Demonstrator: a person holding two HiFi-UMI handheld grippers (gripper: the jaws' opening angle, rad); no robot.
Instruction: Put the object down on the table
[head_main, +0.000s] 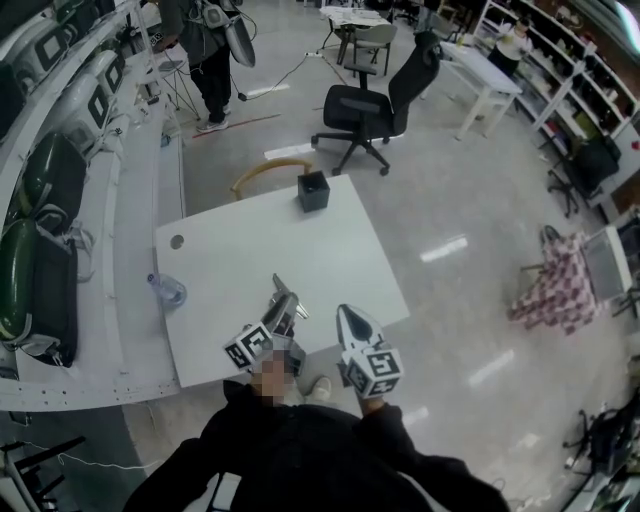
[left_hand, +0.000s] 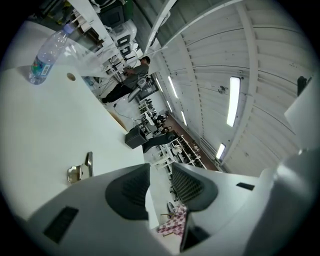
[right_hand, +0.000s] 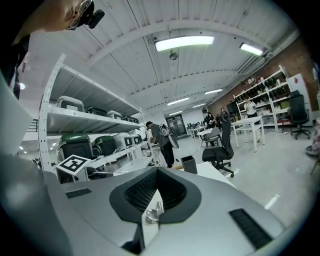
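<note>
A small metal hinge-like bracket (left_hand: 80, 171) lies on the white table (left_hand: 45, 130), just left of my left gripper (left_hand: 161, 170). That gripper is open, with a narrow gap between its dark pads and nothing in it. In the head view the bracket (head_main: 284, 298) shows at the left gripper (head_main: 285, 312) tips, near the table's (head_main: 260, 260) front edge. My right gripper (head_main: 352, 312) hovers beside it to the right. Its jaws (right_hand: 157, 171) meet at the tips and hold nothing I can make out.
A water bottle (head_main: 167, 290) lies at the table's left edge, and a black box (head_main: 313, 190) stands at the far edge. A wooden chair (head_main: 270, 175) and a black office chair (head_main: 375, 105) sit beyond. Shelves with cases (head_main: 45, 200) run along the left. A person (head_main: 210, 50) stands far back.
</note>
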